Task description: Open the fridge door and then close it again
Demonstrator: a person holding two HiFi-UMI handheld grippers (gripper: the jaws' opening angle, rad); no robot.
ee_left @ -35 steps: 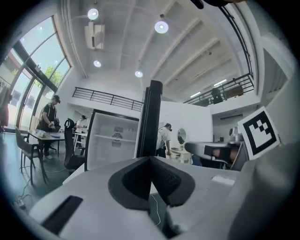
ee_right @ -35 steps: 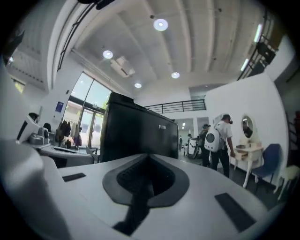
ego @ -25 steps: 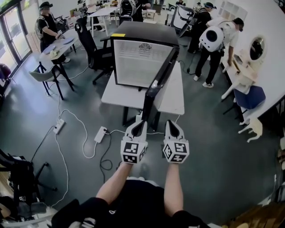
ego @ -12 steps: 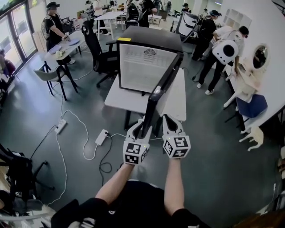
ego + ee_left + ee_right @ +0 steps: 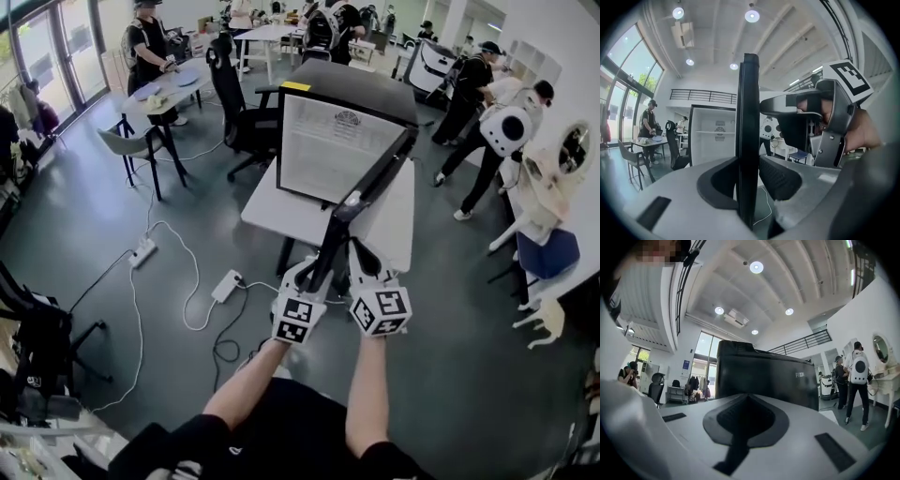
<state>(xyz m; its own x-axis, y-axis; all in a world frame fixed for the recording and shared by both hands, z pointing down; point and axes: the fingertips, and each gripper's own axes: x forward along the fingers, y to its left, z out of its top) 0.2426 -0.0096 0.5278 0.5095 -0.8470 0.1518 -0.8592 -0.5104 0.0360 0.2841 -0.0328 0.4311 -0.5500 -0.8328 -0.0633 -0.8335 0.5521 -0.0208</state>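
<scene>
Two grippers sit low in the middle. The left gripper (image 5: 305,274) pinches the open fridge door (image 5: 373,183) by its edge in its jaws. The right gripper (image 5: 364,264) has its jaws pressed together, empty.

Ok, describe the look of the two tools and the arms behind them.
The left tool and right tool are pale grey and wedge-shaped, with black ribbed pads. Each carries a white cube printed with black square markers. The forearms are bare, and a black top is worn.
</scene>
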